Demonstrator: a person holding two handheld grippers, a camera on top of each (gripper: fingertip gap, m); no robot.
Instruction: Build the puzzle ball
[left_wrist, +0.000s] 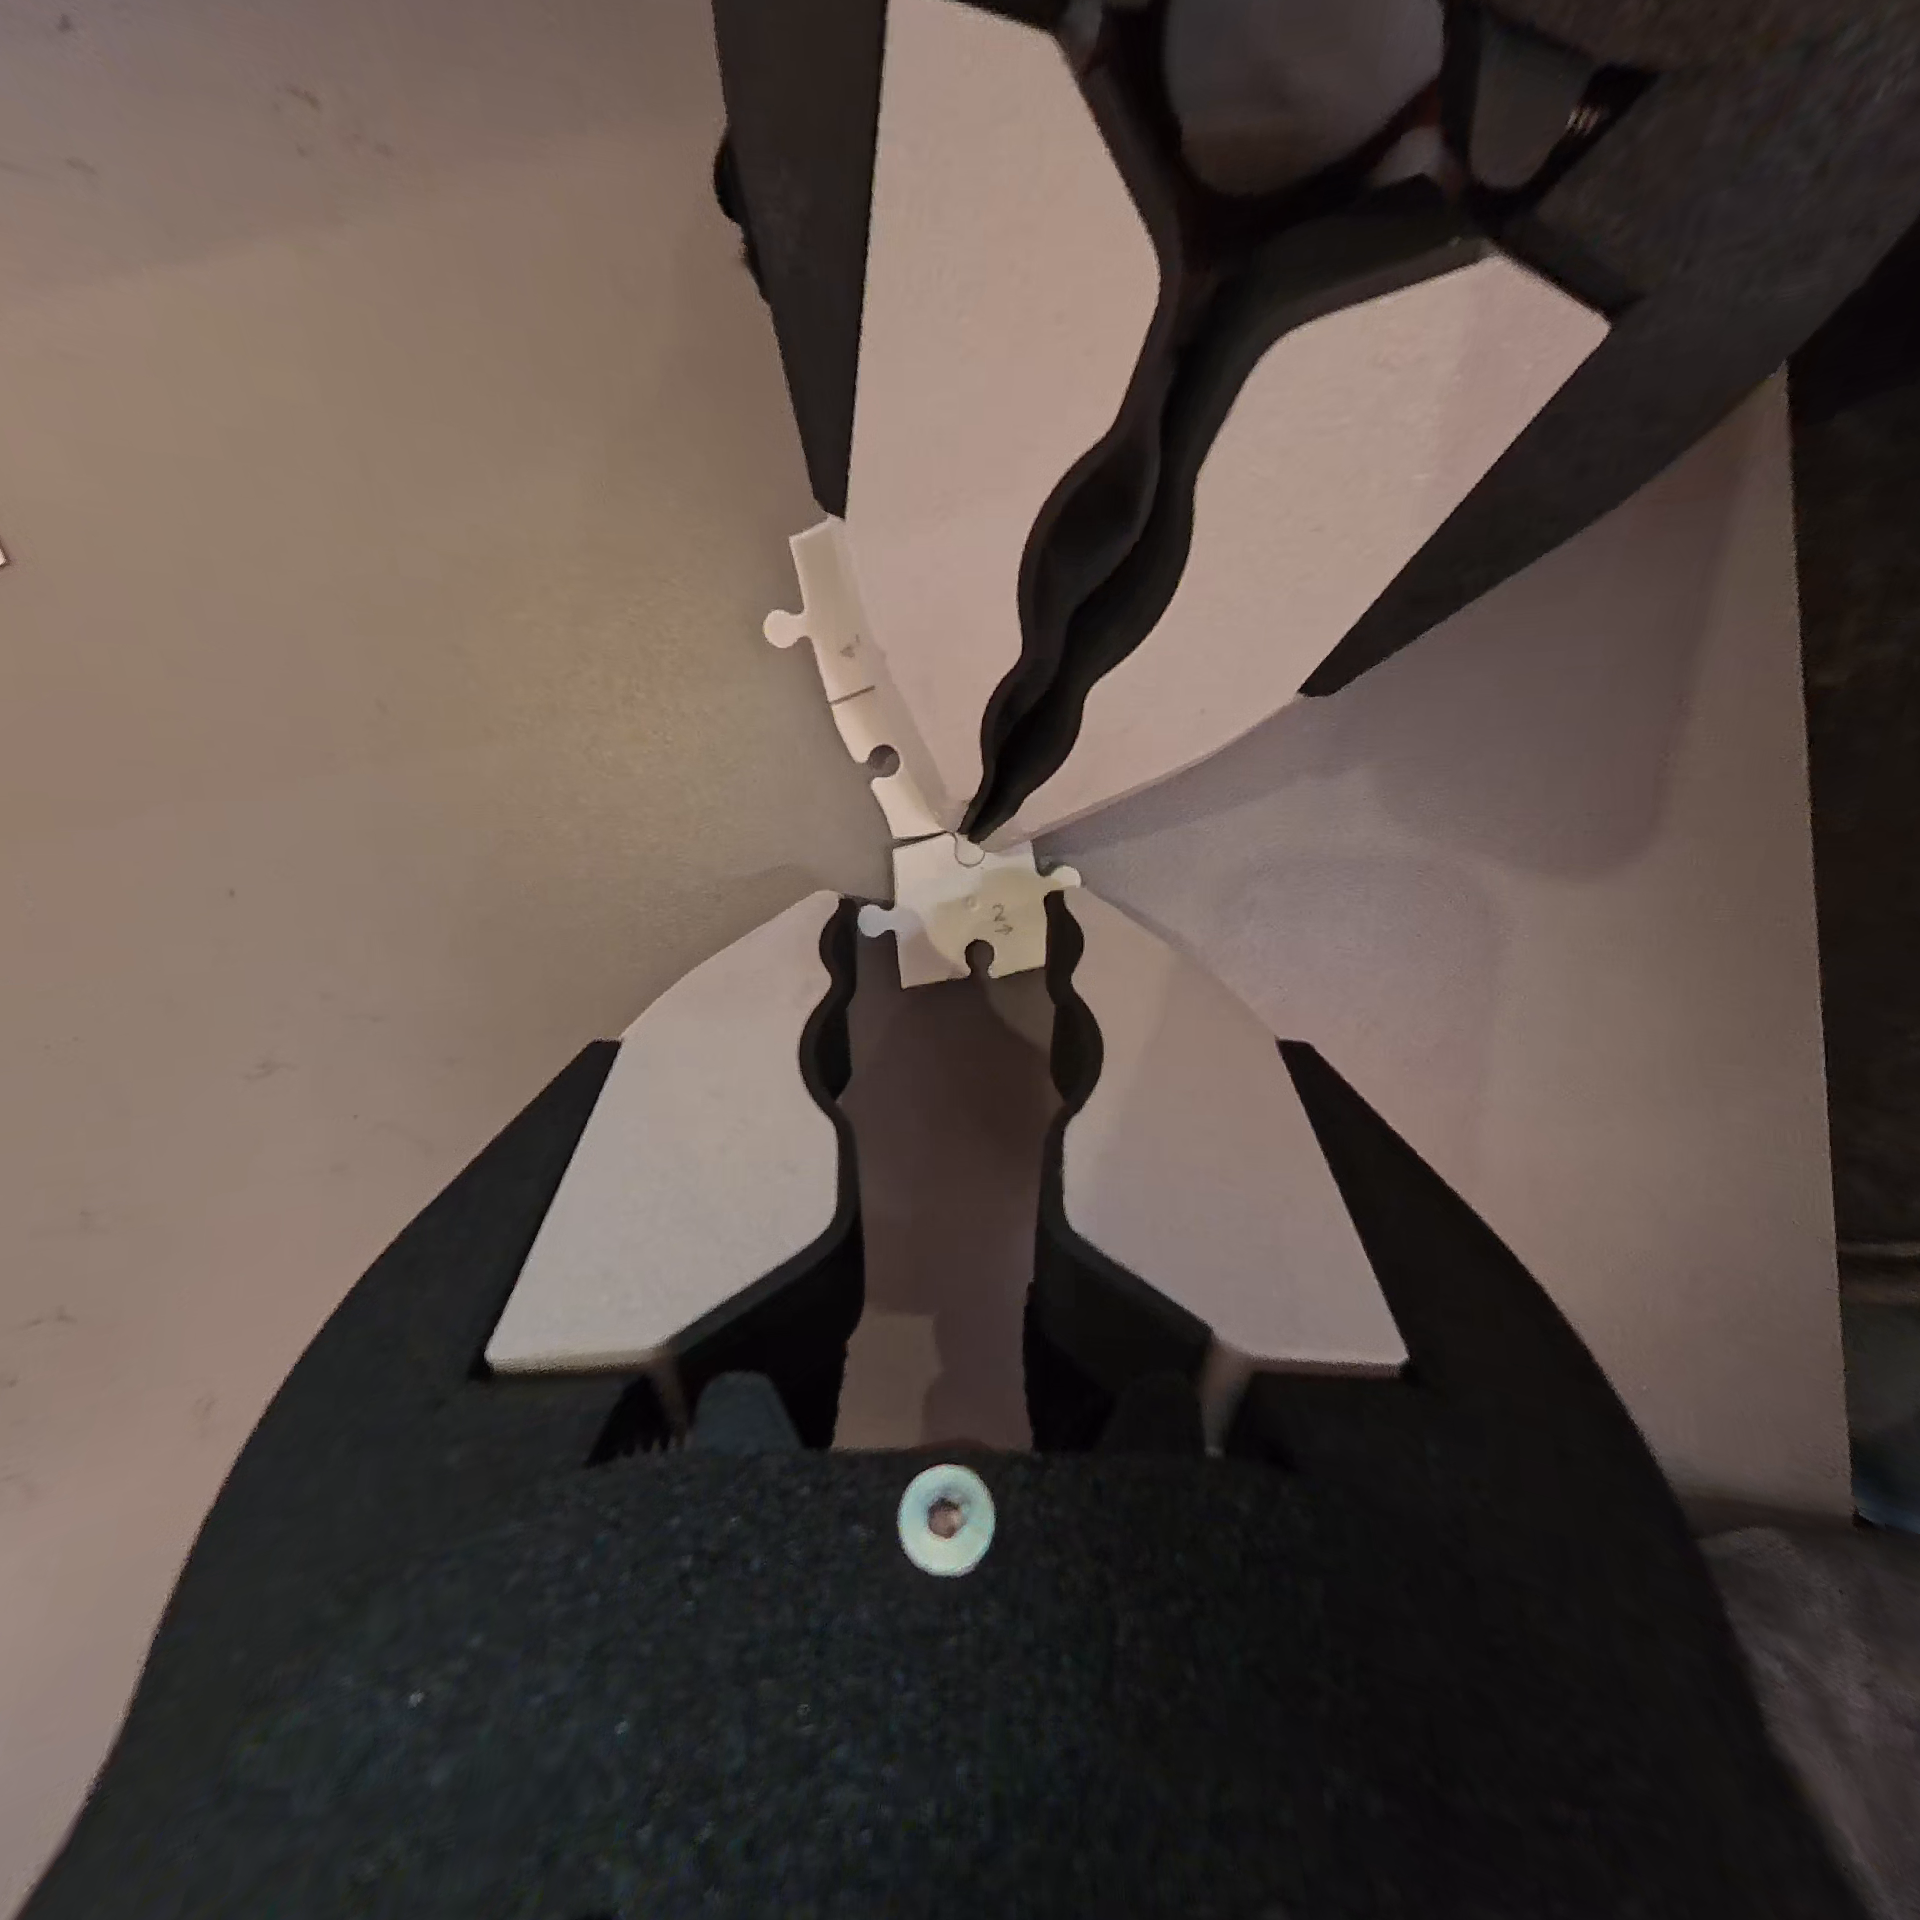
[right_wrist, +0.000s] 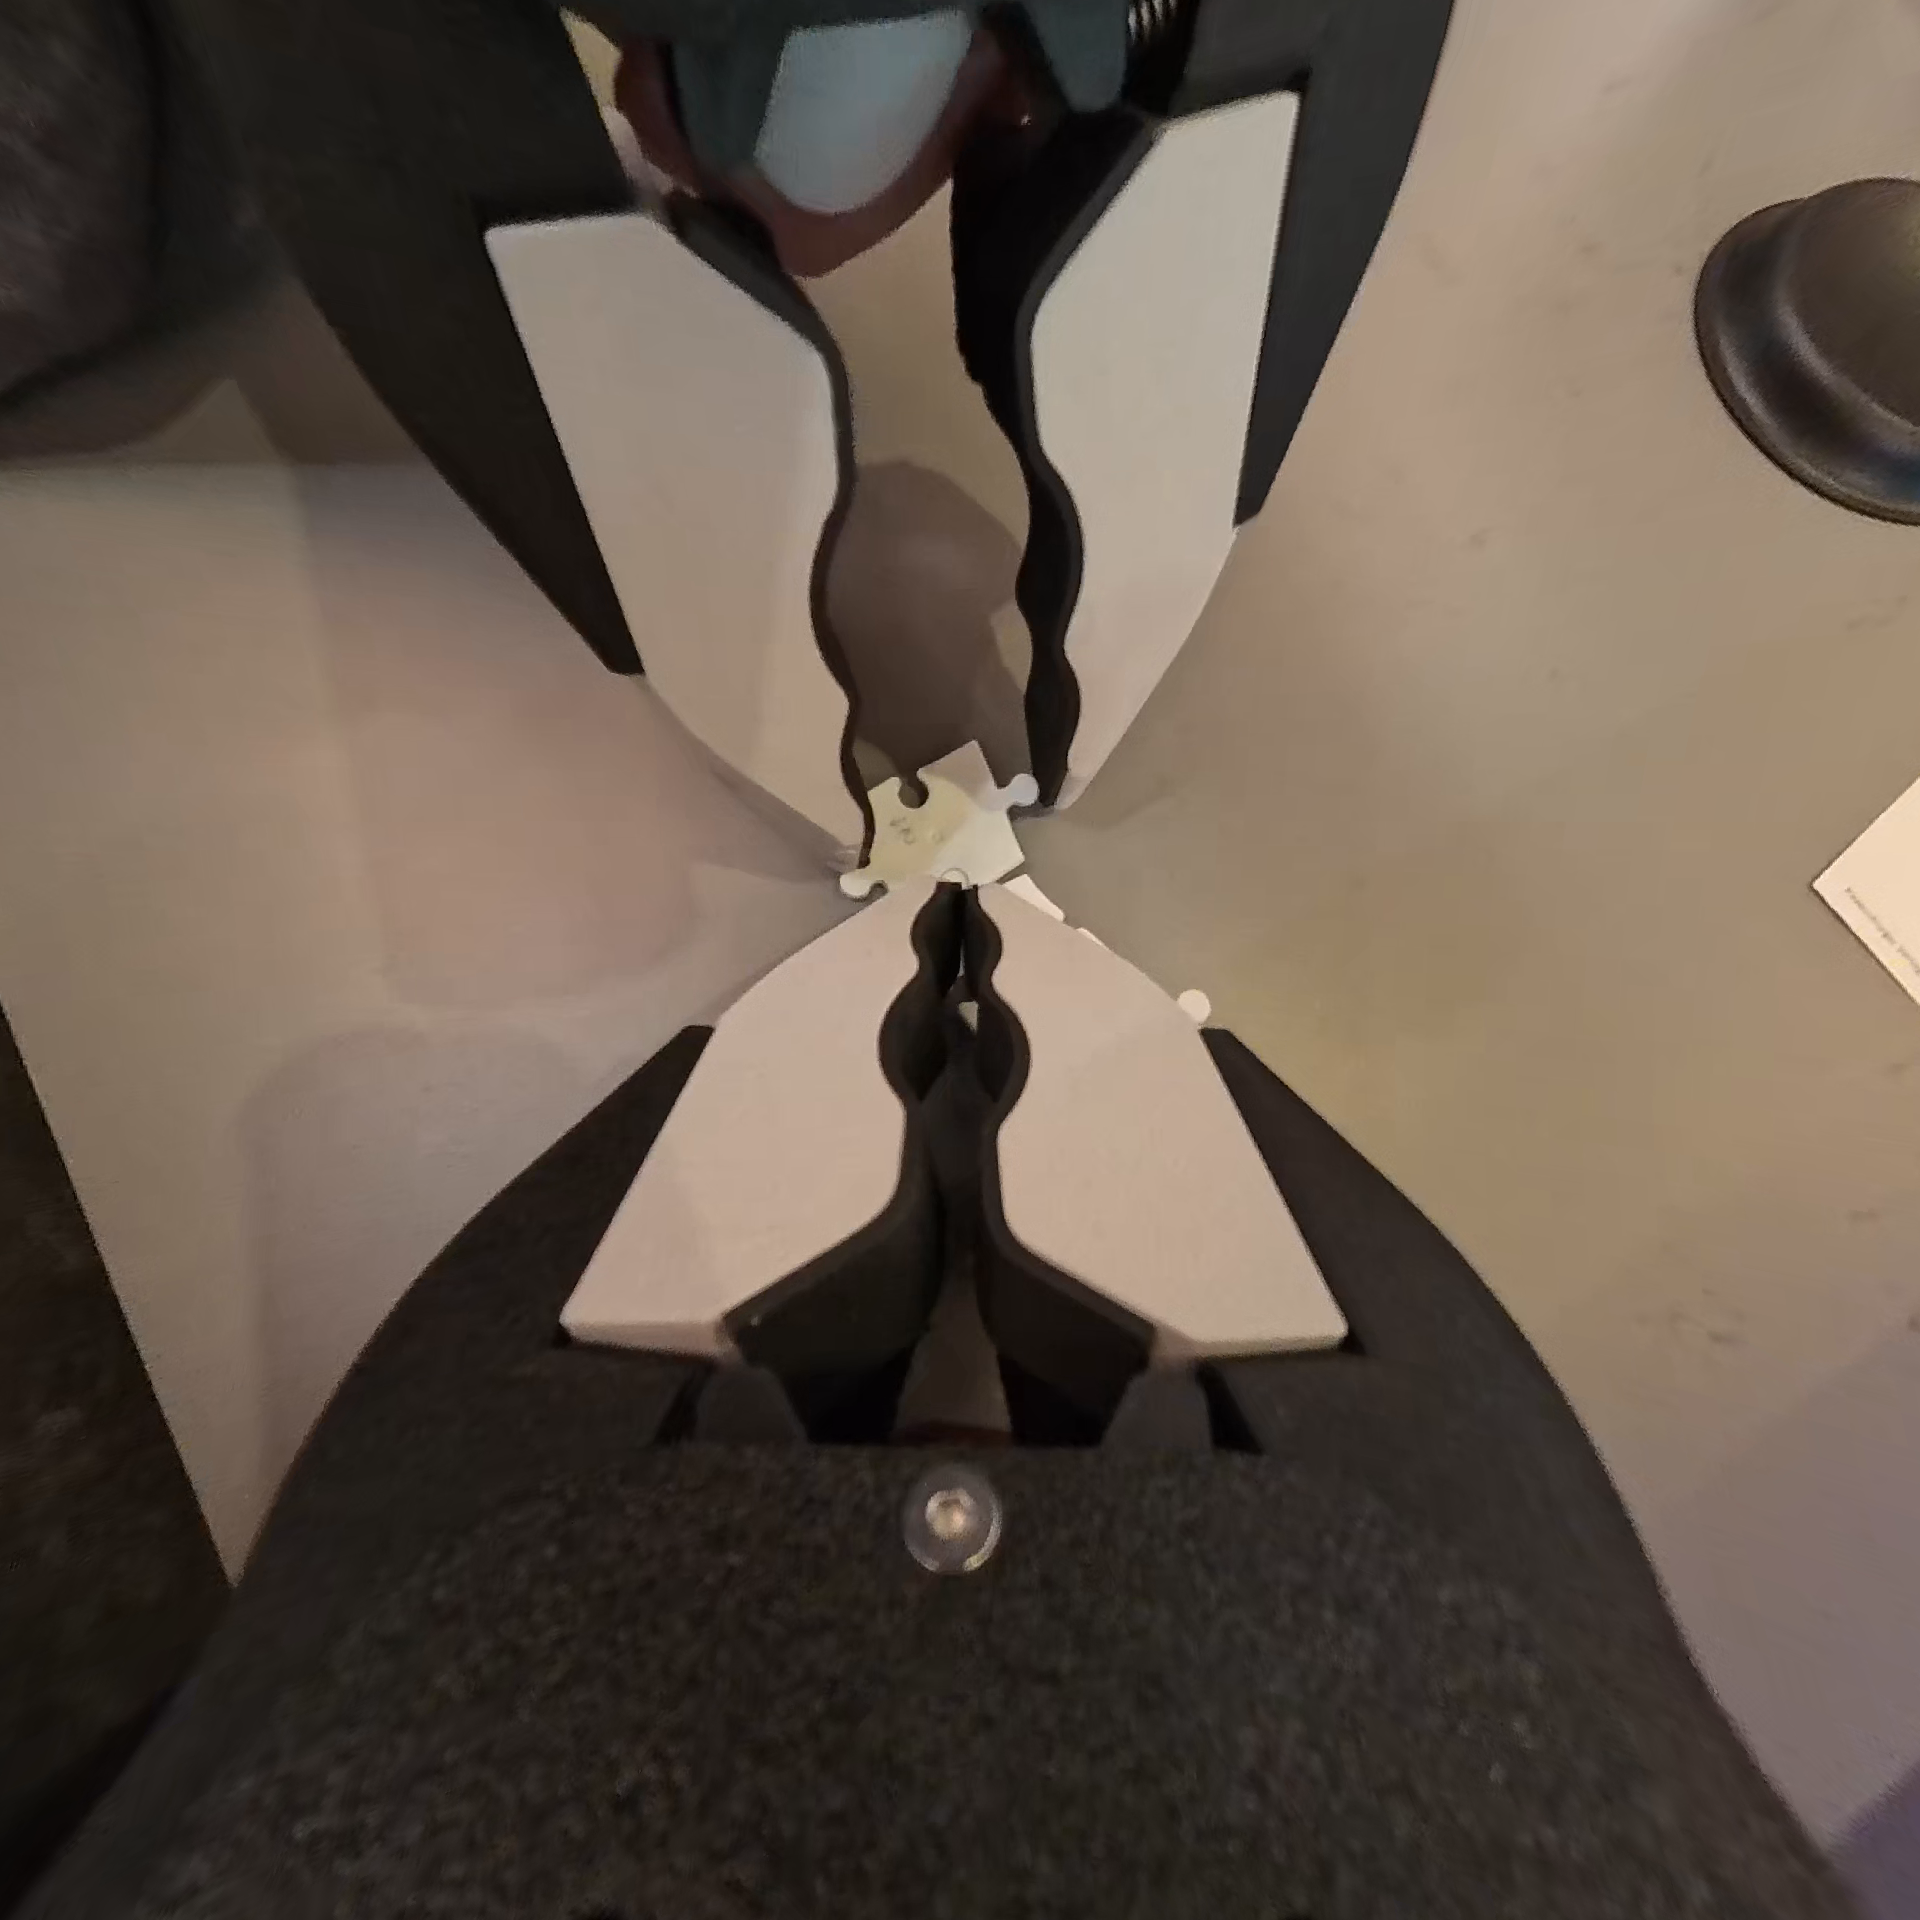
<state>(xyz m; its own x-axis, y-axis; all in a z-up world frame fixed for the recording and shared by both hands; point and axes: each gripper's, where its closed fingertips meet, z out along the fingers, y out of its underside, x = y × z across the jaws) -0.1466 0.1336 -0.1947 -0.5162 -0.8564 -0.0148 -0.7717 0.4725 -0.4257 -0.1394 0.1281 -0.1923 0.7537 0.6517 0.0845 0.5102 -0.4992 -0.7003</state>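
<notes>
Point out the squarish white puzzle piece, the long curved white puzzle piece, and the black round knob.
squarish white puzzle piece (left_wrist: 971, 920), left wrist view, flat face
long curved white puzzle piece (left_wrist: 857, 675), left wrist view, mid-strip
black round knob (right_wrist: 1823, 332), right wrist view, domed top

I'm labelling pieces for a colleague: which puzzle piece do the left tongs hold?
Between the two facing tongs above the pale table, find the left tongs. They pinch the squarish white puzzle piece; the long curved strip piece angles away from it, held by the right tongs.

Matt white plastic puzzle pieces (left_wrist: 971, 920), grainy black tongs (left_wrist: 951, 935), smooth table (left_wrist: 364, 520)
</notes>
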